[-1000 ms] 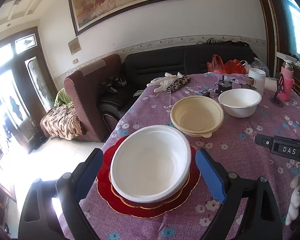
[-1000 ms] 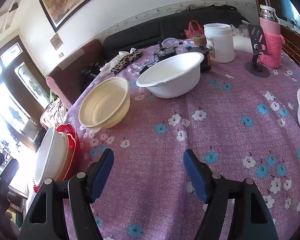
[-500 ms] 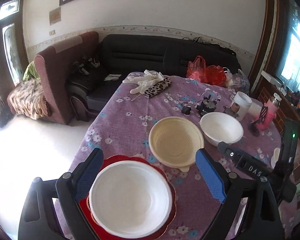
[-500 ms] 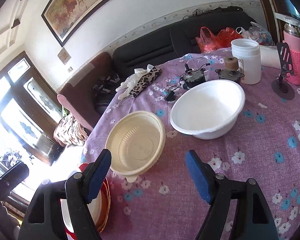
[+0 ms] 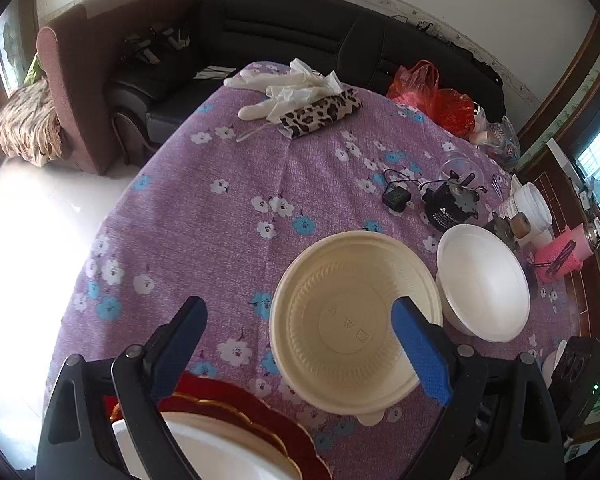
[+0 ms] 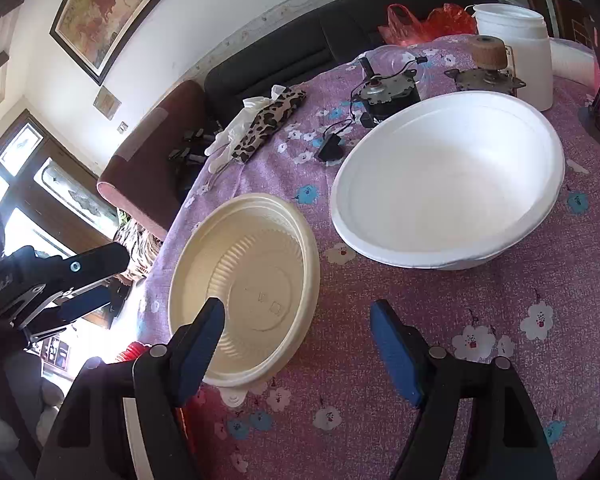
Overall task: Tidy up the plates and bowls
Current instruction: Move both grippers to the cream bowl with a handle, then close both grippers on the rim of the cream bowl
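Cream plastic filled our view: the cream bowl (image 5: 354,322) now lay right under the left gripper (image 5: 300,344), where a second before the white bowl (image 5: 204,450) on the red plate (image 5: 260,408) had sat between its fingers. We had swung that gripper off the stack, which now lay at its near left, half hidden behind its left finger (image 5: 180,340). Its jaws stood wide and empty, the right finger (image 5: 418,350) over the cream bowl's inside.

Our right gripper (image 6: 296,344) had drawn in on the same cream bowl (image 6: 246,284), its jaws having just narrowed a little yet gaping with nothing between them, the left pad over the near rim. The second white bowl (image 6: 448,184) waited ahead to its right. We judged the cream bowl was next for stacking.
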`<state>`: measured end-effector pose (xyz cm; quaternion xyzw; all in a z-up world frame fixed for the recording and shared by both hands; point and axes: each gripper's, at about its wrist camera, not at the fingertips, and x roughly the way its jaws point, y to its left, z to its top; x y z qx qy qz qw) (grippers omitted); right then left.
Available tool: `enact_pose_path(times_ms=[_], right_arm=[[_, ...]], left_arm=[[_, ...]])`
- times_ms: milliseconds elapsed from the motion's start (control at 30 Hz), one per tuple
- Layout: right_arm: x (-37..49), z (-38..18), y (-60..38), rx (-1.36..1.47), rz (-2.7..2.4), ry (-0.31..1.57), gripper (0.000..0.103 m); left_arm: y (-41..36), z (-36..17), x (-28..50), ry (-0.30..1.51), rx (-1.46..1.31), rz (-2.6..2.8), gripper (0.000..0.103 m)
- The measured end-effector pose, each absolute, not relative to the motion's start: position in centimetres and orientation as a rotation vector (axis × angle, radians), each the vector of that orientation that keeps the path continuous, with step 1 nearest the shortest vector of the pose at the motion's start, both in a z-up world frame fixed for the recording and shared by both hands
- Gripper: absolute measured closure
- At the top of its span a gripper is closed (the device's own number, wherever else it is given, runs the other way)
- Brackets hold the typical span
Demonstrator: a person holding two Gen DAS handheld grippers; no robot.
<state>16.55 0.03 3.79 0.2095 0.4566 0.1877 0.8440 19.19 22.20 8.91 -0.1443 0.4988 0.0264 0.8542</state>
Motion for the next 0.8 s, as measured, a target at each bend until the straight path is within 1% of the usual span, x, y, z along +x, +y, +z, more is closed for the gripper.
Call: enact_pose_path(times_ms=[33,67,133,200,233,433,500,567,600,700,733,800], right_arm=[[16.7,3.5,0.1,0.439,0.399,0.968,0.031],[16.9,3.2,0.2,0.437,0.405,0.973,0.033],[17.3,2.6,0.4,0.436,0.417,0.984,0.041],[17.6,2.1,0.8,0.441,0.434,0.997,0.046],[17.6,1.9,0.9,0.441,0.442,1.001,0.048],[17.7,1.5,1.4,0.444,0.466,1.005,0.051],[17.9,1.3,1.5,0.451,0.474,1.005,0.053],[18.1,1.1,1.4,0.463,0.481,1.009,0.061],[18.1,1.0,1.4,0.468,0.487,1.012,0.066],[18.1,0.8,1.3,0.472,0.476,1.012,0.069],[18.1,0.8,1.1,0.482,0.472,1.010,0.071],[18.0,1.2,0.8,0.492,0.470,0.995,0.073]], left_arm=[[22.1,8.3,19.8,1.062,-0.302,0.057,0.010],[21.9,7.7,20.4,1.075,-0.297,0.061,0.010],[21.8,6.7,21.4,1.098,-0.292,0.071,0.010],[21.9,5.8,22.3,1.122,-0.298,0.073,0.010],[21.9,5.4,22.7,1.135,-0.303,0.072,0.010],[21.3,3.6,24.0,1.219,-0.287,0.071,0.011],[20.6,3.6,24.1,1.244,-0.244,0.054,0.020],[19.9,3.6,24.1,1.271,-0.208,0.026,0.051],[19.6,3.6,23.9,1.277,-0.189,0.030,0.054],[19.3,4.3,23.3,1.255,-0.149,0.044,0.062],[19.3,4.7,23.0,1.243,-0.145,0.047,0.065],[19.4,5.7,22.4,1.218,-0.152,0.045,0.067]])
